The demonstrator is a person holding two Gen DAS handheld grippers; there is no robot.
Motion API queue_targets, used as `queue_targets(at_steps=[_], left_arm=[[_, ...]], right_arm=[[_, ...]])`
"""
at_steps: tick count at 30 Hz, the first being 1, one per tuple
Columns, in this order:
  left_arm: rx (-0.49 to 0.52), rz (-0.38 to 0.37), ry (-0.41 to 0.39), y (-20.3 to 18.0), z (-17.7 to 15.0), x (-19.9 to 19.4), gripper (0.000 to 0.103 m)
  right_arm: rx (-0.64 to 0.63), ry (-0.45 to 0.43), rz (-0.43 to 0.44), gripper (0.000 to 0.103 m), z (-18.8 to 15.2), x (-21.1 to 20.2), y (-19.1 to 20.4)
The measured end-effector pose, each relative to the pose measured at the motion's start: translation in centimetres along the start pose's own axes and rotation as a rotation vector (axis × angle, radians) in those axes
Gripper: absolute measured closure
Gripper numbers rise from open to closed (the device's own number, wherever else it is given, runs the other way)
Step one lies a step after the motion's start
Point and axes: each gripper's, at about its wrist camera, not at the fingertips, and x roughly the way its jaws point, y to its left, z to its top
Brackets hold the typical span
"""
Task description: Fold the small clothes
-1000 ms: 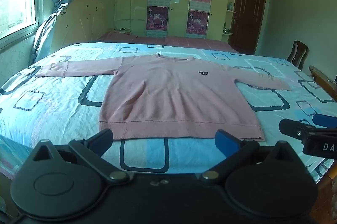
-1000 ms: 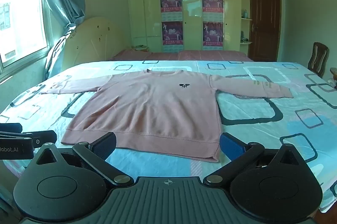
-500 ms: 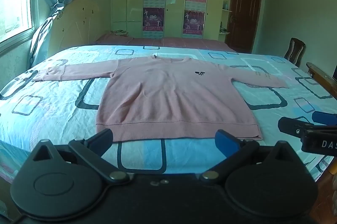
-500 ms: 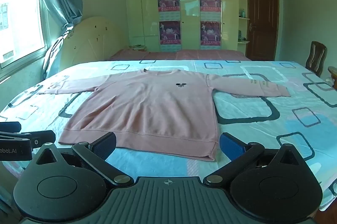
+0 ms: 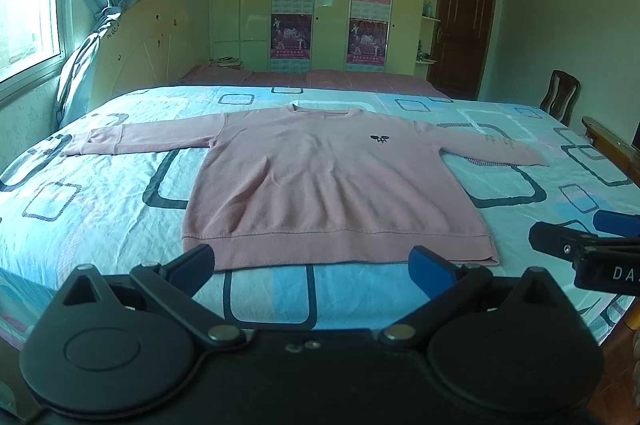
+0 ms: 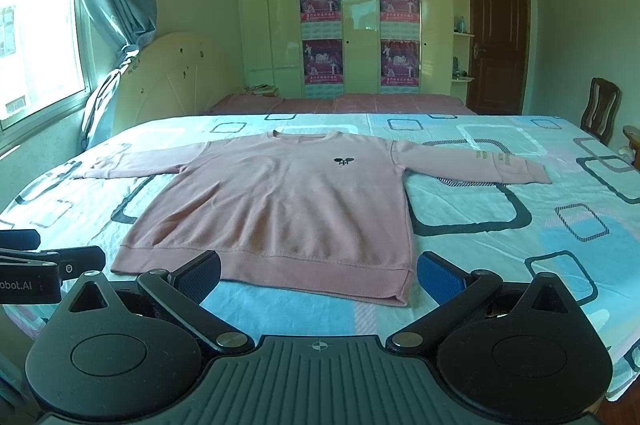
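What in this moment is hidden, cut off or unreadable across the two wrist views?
- Pink long-sleeved sweatshirt: small chest emblem and sleeve lettering too small to read, both views.
- Right gripper in the left view: cut off by the frame edge.
- Four wardrobe posters: text too small.

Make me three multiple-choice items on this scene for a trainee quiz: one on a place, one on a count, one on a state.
1. Where does the sweater lie?
A. spread flat on the bed
B. draped over the chair
C. on the floor

2. How many posters hang on the wardrobe?
A. two
B. four
C. six

3. How do the left gripper and right gripper stand?
A. both open, holding nothing
B. both shut on the hem
C. left shut, right open

Answers:
1 A: body and both sleeves are laid out on the patterned cover.
2 B: two rows of two show on the doors.
3 A: each pair of fingers is spread wide, short of the hem.
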Motion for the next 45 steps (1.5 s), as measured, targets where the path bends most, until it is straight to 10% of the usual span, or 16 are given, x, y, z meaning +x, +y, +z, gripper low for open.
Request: queue_targets(at_steps=[45], left_arm=[[0.006,0.007,-0.005,0.18,0.01,0.05,0.001]], right_arm=[[0.002,0.003,0.002,0.0,-0.05,-0.15,0.1]])
